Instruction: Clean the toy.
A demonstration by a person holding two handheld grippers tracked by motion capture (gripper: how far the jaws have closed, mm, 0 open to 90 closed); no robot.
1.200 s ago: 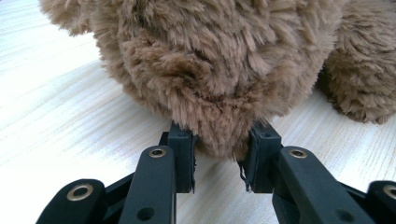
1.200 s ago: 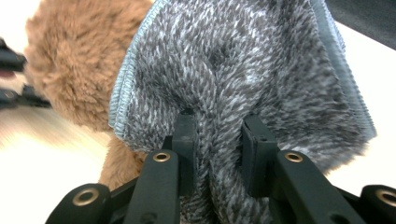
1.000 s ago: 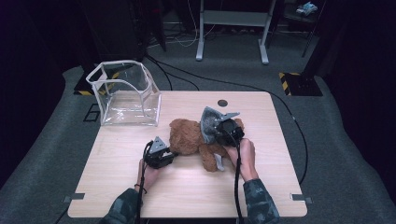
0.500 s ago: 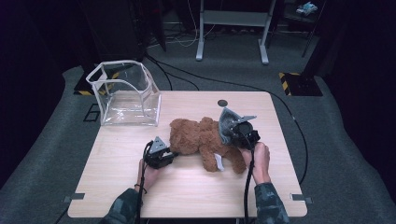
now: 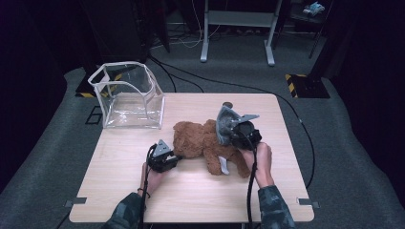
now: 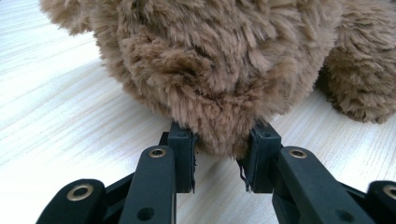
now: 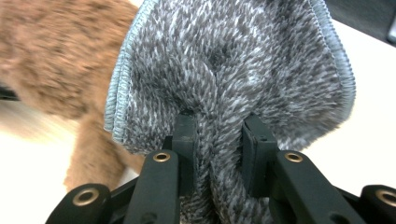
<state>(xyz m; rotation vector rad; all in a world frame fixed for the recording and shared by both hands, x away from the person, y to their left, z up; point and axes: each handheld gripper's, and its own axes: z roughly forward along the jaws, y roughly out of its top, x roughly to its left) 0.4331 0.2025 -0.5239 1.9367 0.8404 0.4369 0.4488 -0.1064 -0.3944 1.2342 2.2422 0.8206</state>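
Right hand-held gripper point(image 5: 228, 128), clenching grey cloth point(image 7: 224, 70), has shifted back left over the bear point(image 5: 203, 143); left hand-held gripper point(image 6: 219, 154), apparently unmoved, grips the bear's fur.

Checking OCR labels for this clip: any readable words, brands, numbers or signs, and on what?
None readable.
White tag on the brown plush teddy bear: too small to show any print.
Yellow-and-black hazard stripes on the black floor plate: a pattern, no text.

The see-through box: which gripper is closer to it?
Left. The left gripper sits just in front of the clear box, pinching the teddy bear; the right gripper, holding a grey cloth, is farther right.
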